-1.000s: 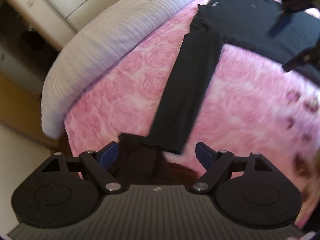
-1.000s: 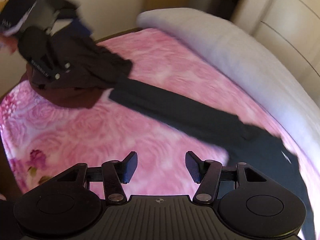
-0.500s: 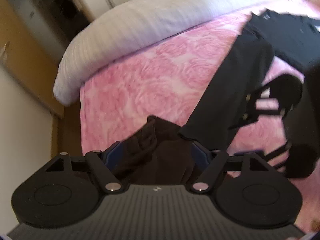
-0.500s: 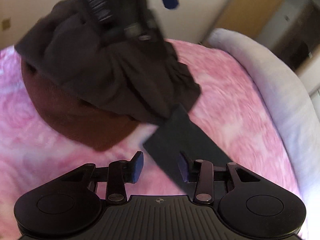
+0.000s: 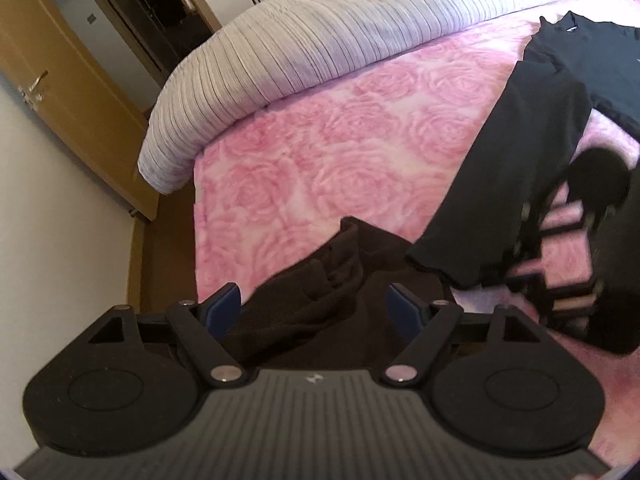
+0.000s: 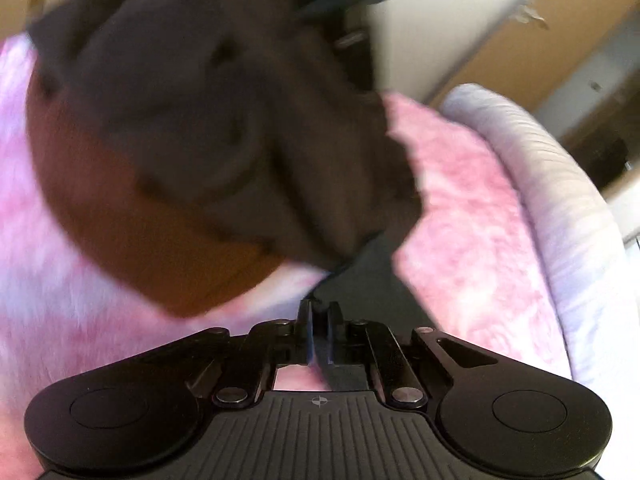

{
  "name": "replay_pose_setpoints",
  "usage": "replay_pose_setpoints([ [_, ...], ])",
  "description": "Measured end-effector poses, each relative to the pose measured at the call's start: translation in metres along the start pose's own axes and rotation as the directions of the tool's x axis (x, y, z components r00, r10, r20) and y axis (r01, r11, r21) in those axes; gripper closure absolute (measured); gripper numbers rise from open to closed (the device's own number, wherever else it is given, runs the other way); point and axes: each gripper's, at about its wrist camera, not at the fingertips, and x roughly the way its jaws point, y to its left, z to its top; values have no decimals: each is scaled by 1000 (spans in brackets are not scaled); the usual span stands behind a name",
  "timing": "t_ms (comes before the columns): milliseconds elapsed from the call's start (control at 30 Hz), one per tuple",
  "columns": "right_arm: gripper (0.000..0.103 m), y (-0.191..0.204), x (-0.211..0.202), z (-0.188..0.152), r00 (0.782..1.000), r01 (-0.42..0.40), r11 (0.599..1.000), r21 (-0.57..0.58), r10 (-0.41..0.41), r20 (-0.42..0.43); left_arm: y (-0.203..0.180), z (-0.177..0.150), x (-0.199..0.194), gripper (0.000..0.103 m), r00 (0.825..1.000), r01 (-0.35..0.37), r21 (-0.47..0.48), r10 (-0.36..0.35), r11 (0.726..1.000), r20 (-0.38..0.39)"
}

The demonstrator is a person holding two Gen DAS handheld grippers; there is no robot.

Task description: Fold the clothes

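Note:
A black long-sleeved shirt (image 5: 600,64) lies flat on the pink rose blanket (image 5: 320,152). Its sleeve (image 5: 516,160) runs down to a cuff (image 5: 440,264) beside a crumpled dark brown garment (image 5: 320,280). My left gripper (image 5: 314,300) straddles that brown heap; its jaws are opening and the blue pads stand clear of the cloth. My right gripper (image 6: 319,310) is shut on the black sleeve (image 6: 360,280) near the cuff. It shows blurred (image 5: 524,232) in the left wrist view. The brown heap (image 6: 200,120) fills the right wrist view, over a reddish-brown garment (image 6: 140,240).
A ribbed grey-white duvet (image 5: 320,48) is rolled along the bed's far side, also seen as the duvet (image 6: 552,168) at right. The bed's edge drops to a wooden frame and wall at left, with a wooden door (image 5: 60,92) beyond.
My right gripper swept down to the sleeve's cuff and its jaws shut on it. My left gripper came in over the brown heap and rolled, jaws still wide.

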Motion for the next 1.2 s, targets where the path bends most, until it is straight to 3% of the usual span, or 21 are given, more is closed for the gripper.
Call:
replay_pose_setpoints([
  [67,98,-35,-18,3,998,-1,990,139,-6,56,-4,10,-1,25,1000,5,21,-5,1000,13],
  [133,98,-81,-45,3,992,-7,956,294,-30,122,-13,25,-2,25,999,18,37,-19,999,36],
  [233,98,-162,-97,-17,968,20,860,510,-144,204,-34,53,-5,25,995,50,58,-55,997,85],
  [333,98,-254,-165,-72,919,79,671,737,-336,207,-71,89,-6,25,986,99,103,-112,990,125],
  [400,98,-299,-215,-125,862,124,511,851,-480,163,-104,115,-8,25,975,137,144,-159,980,154],
  [500,98,-344,-282,-225,769,187,262,947,-639,25,-156,147,-9,24,958,195,182,-227,964,177],
  [567,98,-355,-300,-300,742,244,131,961,-663,-98,-195,165,-6,23,946,239,194,-273,951,174],
  [633,98,-358,-295,-386,768,242,-39,969,-603,-216,-237,178,1,23,942,266,208,-300,941,153],
  [700,98,-354,-275,-462,808,261,-147,954,-508,-299,-278,186,11,23,948,269,217,-297,939,113],
  [800,98,-343,-247,-545,870,271,-194,943,-370,-327,-330,192,28,23,956,276,195,-290,941,43],
  [933,98,-325,-234,-601,928,200,-231,952,-267,-259,-381,202,53,23,959,283,165,-280,945,-43],
  [1100,98,-318,-234,-630,963,146,-189,971,-197,-183,-408,222,78,23,963,265,128,-257,956,-78],
  [1200,98,-303,-260,-636,972,106,-196,975,-185,-143,-412,229,102,23,972,227,102,-219,969,-86],
])
